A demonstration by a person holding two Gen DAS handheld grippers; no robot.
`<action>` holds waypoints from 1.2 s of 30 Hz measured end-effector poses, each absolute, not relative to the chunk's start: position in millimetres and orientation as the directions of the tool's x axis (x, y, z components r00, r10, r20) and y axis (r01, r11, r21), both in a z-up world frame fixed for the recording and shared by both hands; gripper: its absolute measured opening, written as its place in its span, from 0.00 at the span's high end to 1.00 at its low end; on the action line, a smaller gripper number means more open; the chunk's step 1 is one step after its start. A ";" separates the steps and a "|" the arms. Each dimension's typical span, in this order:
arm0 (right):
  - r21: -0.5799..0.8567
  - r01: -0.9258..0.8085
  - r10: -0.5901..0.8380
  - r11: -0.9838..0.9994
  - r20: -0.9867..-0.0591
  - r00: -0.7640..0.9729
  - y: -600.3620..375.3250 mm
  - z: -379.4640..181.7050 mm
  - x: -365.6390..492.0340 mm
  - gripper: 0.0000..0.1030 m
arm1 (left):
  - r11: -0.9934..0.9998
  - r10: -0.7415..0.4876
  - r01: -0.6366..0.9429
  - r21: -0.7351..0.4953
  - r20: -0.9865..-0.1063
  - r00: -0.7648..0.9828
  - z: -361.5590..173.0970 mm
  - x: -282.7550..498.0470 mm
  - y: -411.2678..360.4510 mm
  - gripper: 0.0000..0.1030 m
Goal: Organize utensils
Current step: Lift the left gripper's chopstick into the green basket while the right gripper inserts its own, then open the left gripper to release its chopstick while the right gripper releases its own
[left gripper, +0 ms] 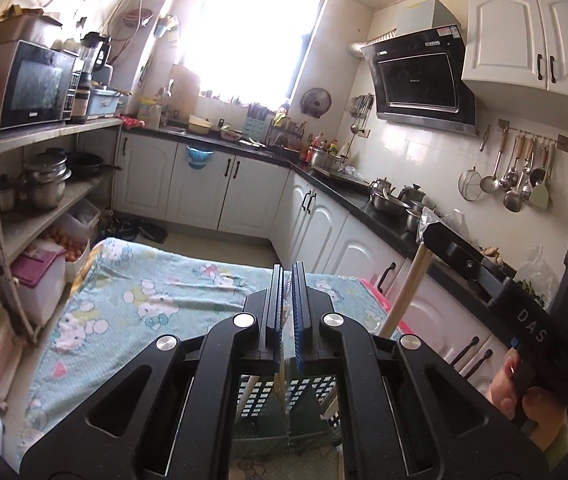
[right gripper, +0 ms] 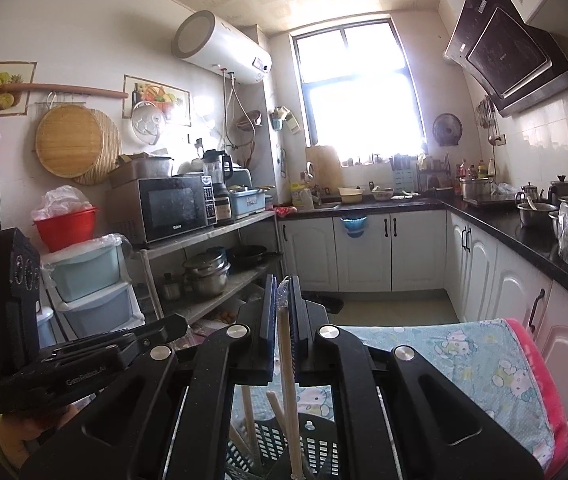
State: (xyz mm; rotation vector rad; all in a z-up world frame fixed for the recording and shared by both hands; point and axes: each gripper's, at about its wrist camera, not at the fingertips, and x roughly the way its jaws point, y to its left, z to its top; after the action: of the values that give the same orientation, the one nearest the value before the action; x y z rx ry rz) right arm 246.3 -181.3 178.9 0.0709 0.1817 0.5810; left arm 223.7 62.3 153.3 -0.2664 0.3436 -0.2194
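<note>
The left gripper [left gripper: 288,280] is held over the near end of a table covered with a pale blue cartoon-print cloth [left gripper: 156,300]. Its jaws stand together, with a thin strip of clear wrapper visible in the narrow slit between the blue pads; whether a utensil is inside that wrapper cannot be told.

The right gripper [right gripper: 283,292] is held beside it, to the right. Its jaws are clamped on a pair of pale wooden chopsticks [right gripper: 288,380] in a clear wrapper. The chopsticks run from the pad tips down toward the camera, and their lower end reaches into a black perforated basket [right gripper: 315,440] directly below. In the left view the same chopsticks [left gripper: 405,288] show as a pale shaft slanting down from the right gripper's tip.

The basket stands on the cloth at the near edge of the table, under both grippers. More pale sticks [right gripper: 274,404] lean inside it, just left of the clamped pair.

A person's hand [left gripper: 523,392] holds the right gripper's handle at the near right.

Far behind the table: white cabinets [left gripper: 200,184] under a black worktop, a bright window [left gripper: 256,28], a microwave [left gripper: 32,84] on the left shelf, and a range hood [left gripper: 419,72] on the right wall.
</note>
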 end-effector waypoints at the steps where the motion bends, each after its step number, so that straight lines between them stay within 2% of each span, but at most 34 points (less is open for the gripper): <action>1: 0.120 -0.536 0.549 0.835 -0.154 0.821 -181.0 176.1 248.4 0.94 | 0.941 -0.258 0.167 -0.296 -0.304 0.917 150.9 223.9 61.9 0.98; 36: 0.168 -0.467 0.497 0.868 -0.288 0.819 -180.3 108.5 270.2 0.93 | 0.938 -0.260 0.135 -0.318 -0.390 0.883 98.6 230.8 61.2 0.98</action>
State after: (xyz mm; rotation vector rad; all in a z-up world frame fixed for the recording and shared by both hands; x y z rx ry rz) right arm 270.2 -180.3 108.5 0.0909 0.3315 0.5143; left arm 230.8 61.2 98.6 -0.2887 0.4427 -0.2085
